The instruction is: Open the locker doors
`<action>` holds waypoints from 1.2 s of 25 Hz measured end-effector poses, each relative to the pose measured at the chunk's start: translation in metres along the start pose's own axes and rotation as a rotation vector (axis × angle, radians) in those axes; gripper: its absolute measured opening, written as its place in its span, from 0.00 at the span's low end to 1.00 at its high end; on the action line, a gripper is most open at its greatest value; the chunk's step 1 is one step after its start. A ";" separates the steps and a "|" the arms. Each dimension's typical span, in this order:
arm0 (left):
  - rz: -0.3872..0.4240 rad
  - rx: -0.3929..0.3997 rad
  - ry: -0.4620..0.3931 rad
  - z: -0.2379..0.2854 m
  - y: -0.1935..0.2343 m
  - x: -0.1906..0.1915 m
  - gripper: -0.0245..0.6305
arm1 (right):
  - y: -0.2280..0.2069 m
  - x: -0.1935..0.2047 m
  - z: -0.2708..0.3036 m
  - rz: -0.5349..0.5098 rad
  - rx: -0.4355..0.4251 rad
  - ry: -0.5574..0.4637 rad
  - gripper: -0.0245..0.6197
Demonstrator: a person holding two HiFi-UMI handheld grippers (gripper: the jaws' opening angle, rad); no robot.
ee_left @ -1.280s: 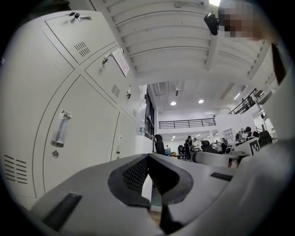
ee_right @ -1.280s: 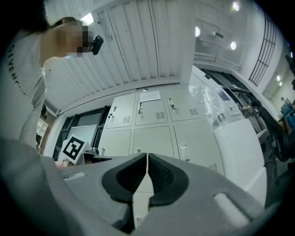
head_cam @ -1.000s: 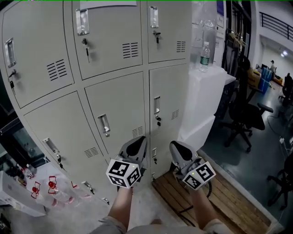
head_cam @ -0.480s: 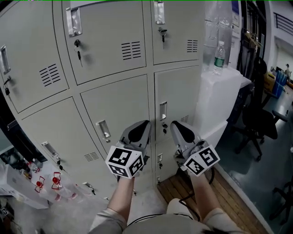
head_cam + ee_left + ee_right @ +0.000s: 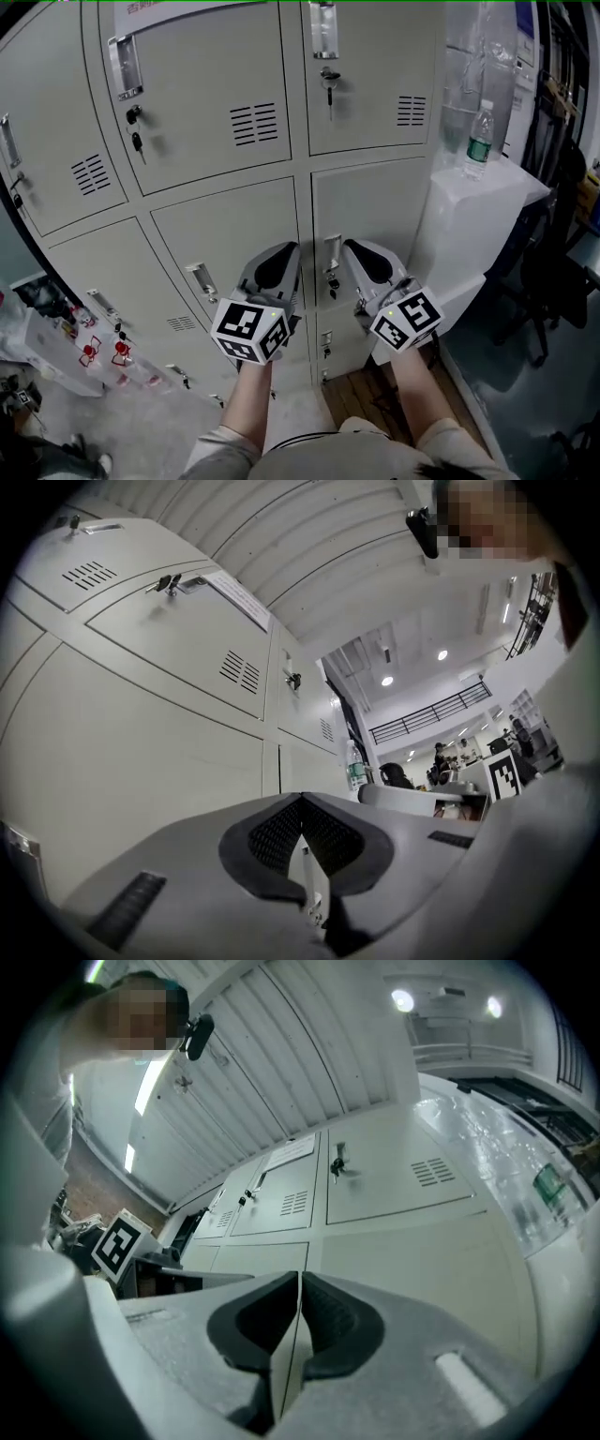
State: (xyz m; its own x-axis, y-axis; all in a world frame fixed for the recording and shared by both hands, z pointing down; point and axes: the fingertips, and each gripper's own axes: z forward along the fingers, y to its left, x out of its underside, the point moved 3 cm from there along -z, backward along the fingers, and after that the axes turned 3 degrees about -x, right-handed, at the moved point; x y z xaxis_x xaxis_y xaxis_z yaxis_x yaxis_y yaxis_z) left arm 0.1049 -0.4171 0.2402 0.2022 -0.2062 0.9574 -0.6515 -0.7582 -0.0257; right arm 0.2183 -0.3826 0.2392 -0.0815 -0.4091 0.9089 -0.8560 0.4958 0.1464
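A bank of grey lockers [image 5: 225, 216] fills the head view, every door closed. My left gripper [image 5: 281, 255] and right gripper [image 5: 361, 251] are held side by side in front of the middle row, both shut and empty. Between them sits the middle-right door's handle [image 5: 332, 251], with a key [image 5: 331, 281] hanging below it. The middle door's handle [image 5: 202, 278] lies left of the left gripper. In the left gripper view the left gripper [image 5: 302, 803] points along the locker fronts [image 5: 169, 724]. Closed doors [image 5: 403, 1185] lie beyond the right gripper [image 5: 300, 1281] in its own view.
A water bottle [image 5: 478, 139] stands on a white cabinet [image 5: 469, 225] right of the lockers. Dark office chairs [image 5: 562, 262] stand further right. A wooden pallet [image 5: 361, 394] lies by my feet. Clear plastic bags with red-marked items [image 5: 66, 347] sit low on the left.
The view has drawn closer to the lockers and swung left. Both grippers have risen slightly toward the middle-right door's handle, still shut.
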 end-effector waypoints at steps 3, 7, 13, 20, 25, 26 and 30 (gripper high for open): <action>-0.003 -0.056 0.008 0.008 0.005 0.000 0.04 | -0.011 0.028 0.012 0.036 -0.055 0.091 0.12; -0.005 -0.123 0.042 0.009 0.010 0.008 0.04 | -0.016 0.067 0.020 0.090 -0.088 0.203 0.20; -0.013 -0.227 0.068 0.002 0.019 0.015 0.04 | -0.025 0.101 0.027 0.145 -0.086 0.305 0.24; 0.001 -0.302 0.097 -0.009 0.017 0.015 0.04 | -0.028 0.117 0.035 0.174 -0.098 0.380 0.27; 0.018 -0.333 0.126 -0.021 0.009 0.017 0.04 | -0.024 0.117 0.040 0.199 -0.133 0.383 0.27; 0.019 -0.339 0.129 -0.023 0.007 0.018 0.04 | -0.024 0.117 0.040 0.205 -0.136 0.382 0.26; 0.014 -0.370 0.143 -0.037 0.005 0.022 0.04 | -0.026 0.116 0.037 0.228 -0.140 0.374 0.27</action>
State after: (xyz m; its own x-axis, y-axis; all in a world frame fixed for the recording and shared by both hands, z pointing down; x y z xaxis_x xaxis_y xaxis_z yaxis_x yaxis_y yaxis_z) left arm 0.0796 -0.4027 0.2721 0.1044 -0.1070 0.9888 -0.8782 -0.4765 0.0411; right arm 0.2117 -0.4712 0.3262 -0.0473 0.0145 0.9988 -0.7586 0.6499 -0.0454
